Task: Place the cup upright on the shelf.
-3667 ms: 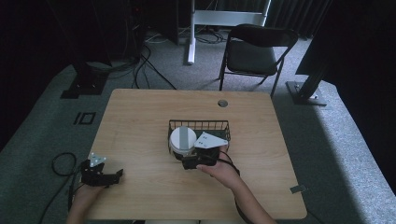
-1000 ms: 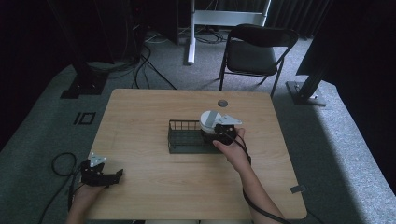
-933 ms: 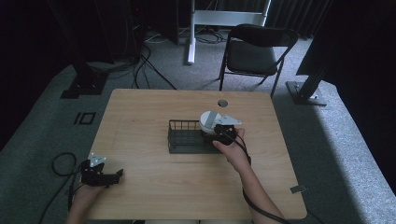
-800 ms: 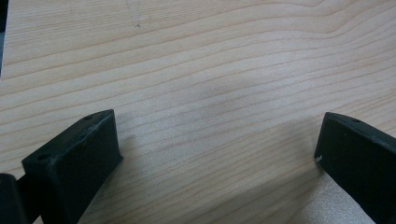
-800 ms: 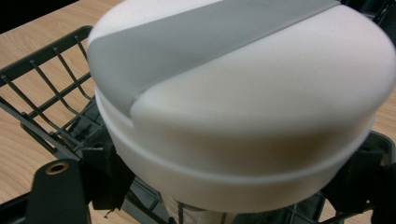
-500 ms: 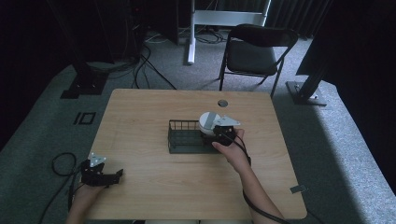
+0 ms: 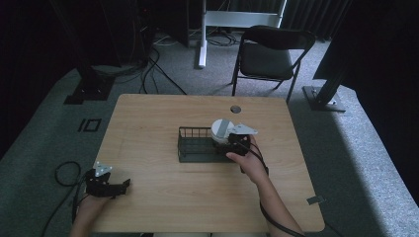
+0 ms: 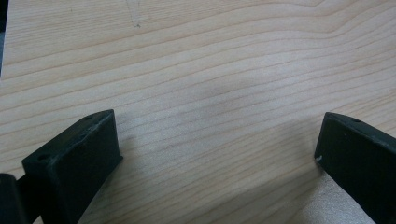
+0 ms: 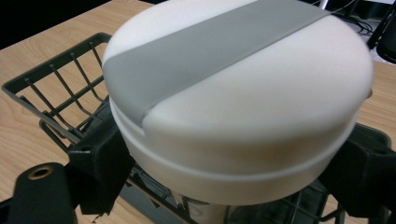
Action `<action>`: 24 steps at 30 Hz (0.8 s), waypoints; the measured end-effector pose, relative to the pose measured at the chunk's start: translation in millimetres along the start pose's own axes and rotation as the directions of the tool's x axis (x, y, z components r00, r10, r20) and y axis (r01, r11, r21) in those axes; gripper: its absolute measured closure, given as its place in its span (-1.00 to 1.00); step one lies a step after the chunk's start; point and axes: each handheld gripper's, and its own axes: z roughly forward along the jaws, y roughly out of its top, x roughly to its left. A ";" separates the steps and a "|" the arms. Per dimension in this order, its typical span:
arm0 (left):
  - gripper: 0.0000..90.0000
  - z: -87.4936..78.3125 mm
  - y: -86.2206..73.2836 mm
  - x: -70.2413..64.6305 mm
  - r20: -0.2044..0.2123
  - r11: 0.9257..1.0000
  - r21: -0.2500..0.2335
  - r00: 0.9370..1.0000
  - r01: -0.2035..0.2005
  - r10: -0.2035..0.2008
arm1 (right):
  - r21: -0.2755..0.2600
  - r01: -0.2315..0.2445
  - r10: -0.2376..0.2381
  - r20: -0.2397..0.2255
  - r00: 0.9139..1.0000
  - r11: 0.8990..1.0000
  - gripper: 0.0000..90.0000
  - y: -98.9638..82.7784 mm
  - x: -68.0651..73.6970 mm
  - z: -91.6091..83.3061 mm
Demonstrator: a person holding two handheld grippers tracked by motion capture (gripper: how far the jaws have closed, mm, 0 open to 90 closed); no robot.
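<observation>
Pale tan wooden table (image 7: 148, 123) with fine, wavy grain lines, lighter and darker streaks alternating in the left gripper view. Small dark round hole (image 7: 235, 108) near the far edge. Dark grey-green wire basket (image 7: 190, 146) with thin parallel bars, right of centre. White round container (image 9: 243, 98), crossed on top by one broad grey band; thin white seam ringing its side. Right gripper (image 7: 236, 143) black, topped by a light grey plate. Left gripper (image 7: 121, 185) black too, with a small pale plate, at the near left corner. Black folding chair (image 7: 269, 52) beyond the far edge. Grey speckled carpet (image 7: 346, 148) all round, black cables (image 7: 158, 64) across it far left.
</observation>
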 end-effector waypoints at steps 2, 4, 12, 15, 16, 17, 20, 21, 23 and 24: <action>-1.00 0.0 0.0 0.0 0.000 1.000 0.000 1.000 0.000 0.000 | 0.002 0.000 0.000 -0.004 1.000 1.000 -0.72 -0.9 -0.4 -1.6; -1.00 0.0 0.0 0.0 0.000 1.000 0.000 1.000 0.000 0.000 | -0.003 -0.001 0.001 -0.006 1.000 1.000 -0.72 -1.8 -0.9 -3.7; -1.00 0.0 0.0 0.0 0.000 1.000 0.000 1.000 0.000 0.000 | -0.019 0.009 -0.009 -0.014 1.000 1.000 -0.72 -3.9 -2.3 -15.1; -1.00 0.0 0.0 0.0 0.000 1.000 0.000 1.000 0.000 0.000 | -0.020 0.006 -0.006 -0.016 1.000 1.000 -0.71 -6.2 -3.3 -18.0; -1.00 0.0 0.0 0.0 0.000 1.000 0.000 1.000 0.000 0.000 | -0.020 0.004 -0.004 -0.015 1.000 1.000 -0.71 -7.1 -3.6 -19.2; -1.00 0.0 0.0 0.0 0.000 1.000 0.000 1.000 0.000 0.000 | -0.021 0.004 -0.004 -0.017 1.000 1.000 -0.72 -7.9 -4.2 -20.5; -1.00 0.0 0.0 0.0 0.000 1.000 0.000 1.000 0.000 0.000 | -0.028 0.001 -0.001 -0.016 1.000 1.000 -0.72 -10.0 -5.5 -25.3; -1.00 0.0 0.0 0.0 0.000 1.000 0.000 1.000 0.000 0.000 | -0.031 0.002 -0.003 -0.012 1.000 1.000 -0.72 -10.7 -6.1 -27.1; -1.00 0.0 0.0 0.0 0.000 1.000 0.000 1.000 0.000 0.000 | -0.034 0.001 -0.002 -0.014 1.000 0.999 -0.72 -11.7 -7.2 -30.6; -1.00 0.0 0.0 0.0 0.000 1.000 0.000 1.000 0.000 0.000 | -0.037 0.004 -0.004 -0.010 1.000 0.999 -0.72 -12.4 -7.8 -32.4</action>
